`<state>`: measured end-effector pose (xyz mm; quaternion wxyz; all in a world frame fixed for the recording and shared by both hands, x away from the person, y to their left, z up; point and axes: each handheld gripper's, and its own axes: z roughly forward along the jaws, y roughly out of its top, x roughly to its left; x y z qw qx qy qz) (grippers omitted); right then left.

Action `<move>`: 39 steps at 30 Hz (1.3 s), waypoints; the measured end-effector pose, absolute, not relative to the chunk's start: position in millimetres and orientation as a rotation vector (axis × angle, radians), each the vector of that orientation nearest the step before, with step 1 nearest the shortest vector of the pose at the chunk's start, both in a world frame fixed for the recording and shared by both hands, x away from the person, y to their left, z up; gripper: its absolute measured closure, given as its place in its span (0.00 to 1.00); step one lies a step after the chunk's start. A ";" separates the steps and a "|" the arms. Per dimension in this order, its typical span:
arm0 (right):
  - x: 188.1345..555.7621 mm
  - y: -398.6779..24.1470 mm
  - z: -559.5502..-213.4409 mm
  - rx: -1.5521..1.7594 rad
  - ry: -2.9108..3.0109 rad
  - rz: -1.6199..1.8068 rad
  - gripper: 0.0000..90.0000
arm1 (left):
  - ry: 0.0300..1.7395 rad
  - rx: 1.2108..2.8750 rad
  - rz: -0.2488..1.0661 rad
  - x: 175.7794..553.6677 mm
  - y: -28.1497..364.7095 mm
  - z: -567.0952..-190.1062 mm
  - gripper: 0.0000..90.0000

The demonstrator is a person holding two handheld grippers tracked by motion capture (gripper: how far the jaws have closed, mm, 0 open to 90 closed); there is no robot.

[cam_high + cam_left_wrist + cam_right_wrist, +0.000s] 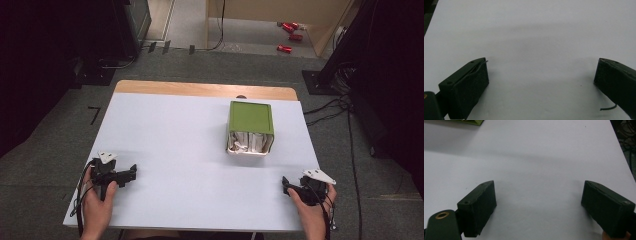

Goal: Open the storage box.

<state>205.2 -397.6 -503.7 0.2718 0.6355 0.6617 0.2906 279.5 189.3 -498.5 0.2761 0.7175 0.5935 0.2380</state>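
A: Green box [250, 127] is the thing nearest our claws. It stands on the white table [175, 150], ahead of both, closer to the right claw than the left, and well apart from each.

B: We agree. What's it look like from the high view?

A: Green top, roughly square. The side facing us shows crumpled white and tan material, maybe a liner or bag; we can't tell which.

B: Left claw?

A: Left gripper [131, 172] sits at the near left part of the table, held in the left hand [97, 202]. In the left gripper view its jaws stand wide apart, bare white table between them, nothing gripped. A thin loose thread curls beside the right-hand jaw.

B: Right claw?

A: Right gripper [285, 184] is at the near right edge, in the right hand [310, 210]. In its own view [539, 202] the jaws are also wide, nothing between them but table.

B: Box visible from the right claw?

A: We see just a green corner [470, 122] at the top left of the right gripper view, far ahead and to the left of the jaws.

B: Anything else?

A: Red items [290, 30] lie on the floor beyond the table, too small to identify. Cables [345, 115] run along the floor off to the right of the right claw.
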 end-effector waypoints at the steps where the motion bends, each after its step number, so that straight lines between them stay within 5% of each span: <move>1: 205.3 -397.6 -503.7 1.712 1.782 0.783 0.13 | 1.595 1.928 0.639 279.5 189.3 -498.5 0.00; 39: 213.4 -367.9 -467.1 1.736 1.619 0.942 0.14 | 1.594 1.926 0.643 279.3 189.1 -498.6 0.00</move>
